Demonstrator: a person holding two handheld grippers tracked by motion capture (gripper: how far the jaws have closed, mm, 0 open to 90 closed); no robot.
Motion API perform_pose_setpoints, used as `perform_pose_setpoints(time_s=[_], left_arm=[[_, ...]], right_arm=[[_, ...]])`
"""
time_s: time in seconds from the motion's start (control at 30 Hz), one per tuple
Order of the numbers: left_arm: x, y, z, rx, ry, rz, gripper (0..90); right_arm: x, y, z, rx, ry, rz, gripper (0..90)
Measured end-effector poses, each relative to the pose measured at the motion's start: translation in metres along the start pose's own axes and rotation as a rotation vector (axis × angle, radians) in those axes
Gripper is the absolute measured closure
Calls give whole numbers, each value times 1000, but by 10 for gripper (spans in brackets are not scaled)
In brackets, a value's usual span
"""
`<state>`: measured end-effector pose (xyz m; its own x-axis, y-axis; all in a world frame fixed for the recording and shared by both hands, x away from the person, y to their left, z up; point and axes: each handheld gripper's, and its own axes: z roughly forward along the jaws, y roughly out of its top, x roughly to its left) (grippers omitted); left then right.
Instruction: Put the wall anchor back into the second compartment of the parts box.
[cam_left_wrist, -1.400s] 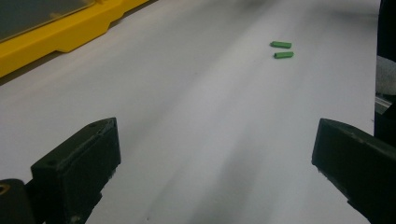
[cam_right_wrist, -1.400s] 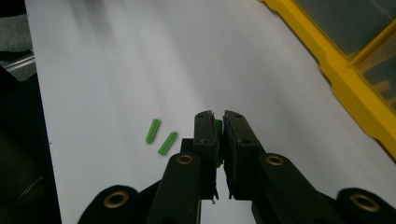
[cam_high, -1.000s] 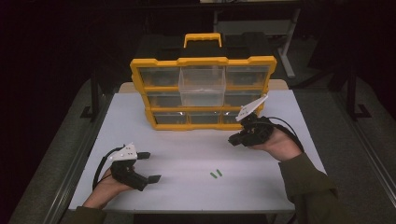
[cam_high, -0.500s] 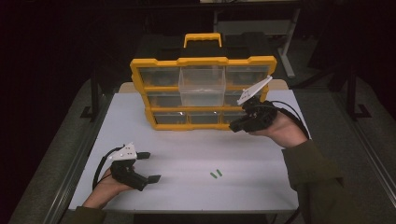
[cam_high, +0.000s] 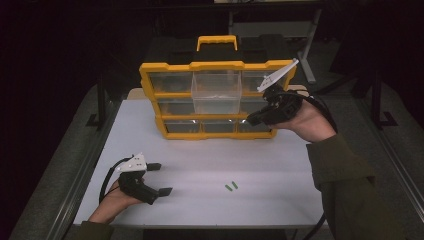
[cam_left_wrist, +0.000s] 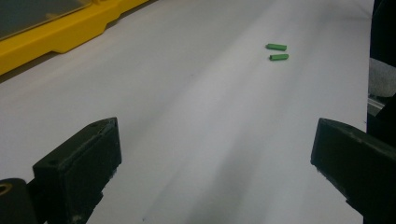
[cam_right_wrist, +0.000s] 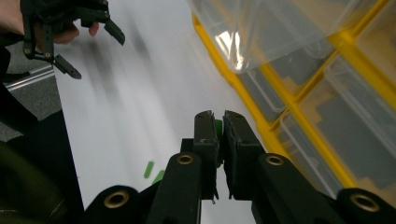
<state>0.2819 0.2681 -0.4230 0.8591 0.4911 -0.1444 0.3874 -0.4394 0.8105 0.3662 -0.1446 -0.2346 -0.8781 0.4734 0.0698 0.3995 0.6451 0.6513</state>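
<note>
Green piece (cam_right_wrist: 218, 126) is pinched in my right gripper (cam_right_wrist: 220, 122) beside the organizer (cam_high: 150, 75); my left gripper (cam_high: 159, 178) rests spread on the table (cam_high: 280, 165).

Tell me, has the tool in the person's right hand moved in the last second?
Yes. The right tool has risen away from the person, from the white table up to the yellow organizer.

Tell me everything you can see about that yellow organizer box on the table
The organizer box looks like yellow plastic, with a yellow carry handle on top. It stands upright at the far side of the white table, its front a grid of clear drawers. The middle clear drawer is pulled out toward the person. The right gripper, shut on a small green piece, hangs before its lower right drawers.
</note>
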Motion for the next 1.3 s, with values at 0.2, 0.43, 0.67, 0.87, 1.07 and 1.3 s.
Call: perform_pose_setpoints(time_s=[0.2,0.43,0.67,0.87,1.07,1.3], left_arm=[[0,0,1,1,-1,0,15],[0,0,1,11,-5,-3,15],[-1,0,1,8,-4,-8,15],[0,0,0,15,-4,-6,15],[0,0,-1,12,-1,-8,15],[1,0,-2,4,-2,-16,15]], right_arm=[[-4,12,-14,-2,-31,4,838],[-11,27,-33,-20,-63,2,840],[-12,48,-51,-49,-79,0,840],[-10,66,-58,-55,-95,-20,840],[-8,80,-53,-61,-85,-36,839],[-6,96,-39,-59,-66,-47,836]])
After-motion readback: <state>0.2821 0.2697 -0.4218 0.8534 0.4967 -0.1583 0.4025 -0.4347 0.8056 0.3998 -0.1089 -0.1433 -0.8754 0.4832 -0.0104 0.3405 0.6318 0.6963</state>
